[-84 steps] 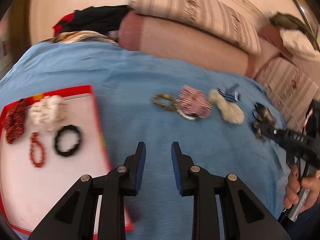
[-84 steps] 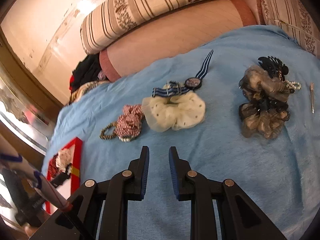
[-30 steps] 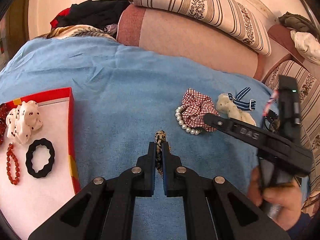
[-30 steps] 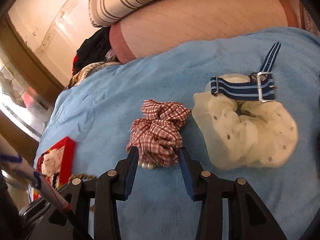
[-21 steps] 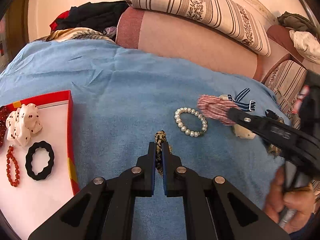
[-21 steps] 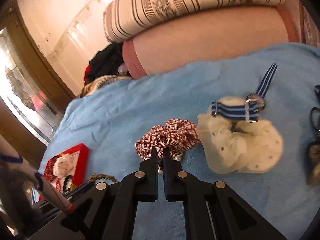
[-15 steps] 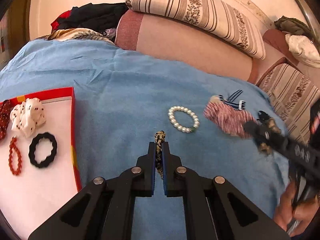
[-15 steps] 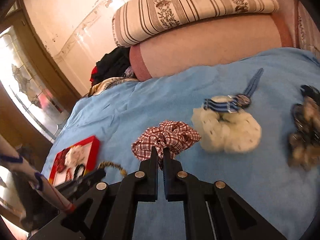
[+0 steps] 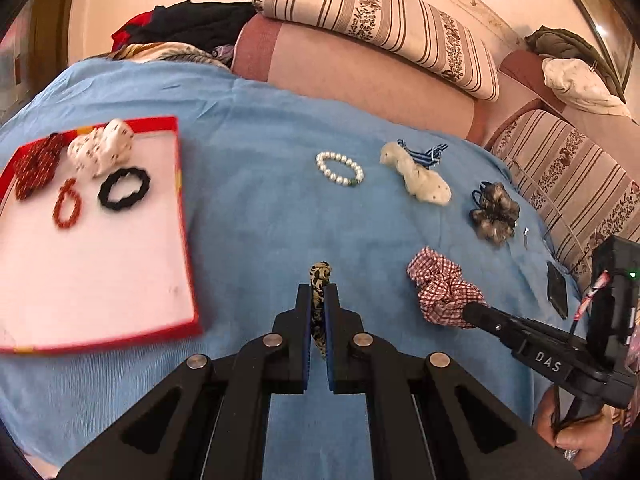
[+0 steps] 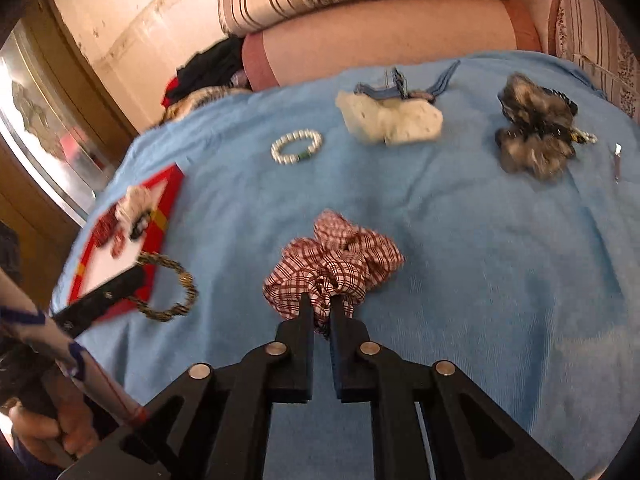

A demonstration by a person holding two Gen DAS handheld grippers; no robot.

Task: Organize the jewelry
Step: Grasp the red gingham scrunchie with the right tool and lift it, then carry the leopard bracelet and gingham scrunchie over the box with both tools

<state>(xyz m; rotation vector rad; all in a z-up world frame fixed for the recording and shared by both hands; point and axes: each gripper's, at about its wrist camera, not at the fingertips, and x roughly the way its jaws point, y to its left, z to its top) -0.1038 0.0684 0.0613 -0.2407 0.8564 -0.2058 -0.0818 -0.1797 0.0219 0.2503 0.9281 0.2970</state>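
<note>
The left gripper (image 9: pixel 318 300) is clamping a leopard-print bracelet (image 9: pixel 319 280) edge-on between its closed pads, carrying it above the blue blanket (image 9: pixel 256 208) just beside the red-rimmed tray (image 9: pixel 182 216). From the right wrist view that same bracelet (image 10: pixel 170 288) is hanging as a full loop off the left gripper's tip, right at the tray's near corner (image 10: pixel 160 224). The right gripper (image 10: pixel 319 312) is pinching a red plaid scrunchie (image 10: pixel 336 260), its jaws easing open a touch with the fabric bunched between the pads and still pressed by them; the scrunchie is hovering over the middle of the blanket. Inside the tray, toward its far edge, a black scrunchie (image 9: pixel 124 189), a red bead bracelet (image 9: pixel 66 208), a white spotted scrunchie (image 9: pixel 102 148) and a dark red beaded piece (image 9: pixel 36 166) are lying. Out on the blanket's far side a pearl bracelet (image 9: pixel 339 169) is resting alone, with a cream scrunchie (image 9: pixel 420 178) beside it, touching a blue striped strap (image 9: pixel 430 154). Nearer the blanket's right edge a grey-brown scrunchie (image 9: pixel 494 212) is sitting. Striped cushions (image 9: pixel 372 20) are lining the far side.
</note>
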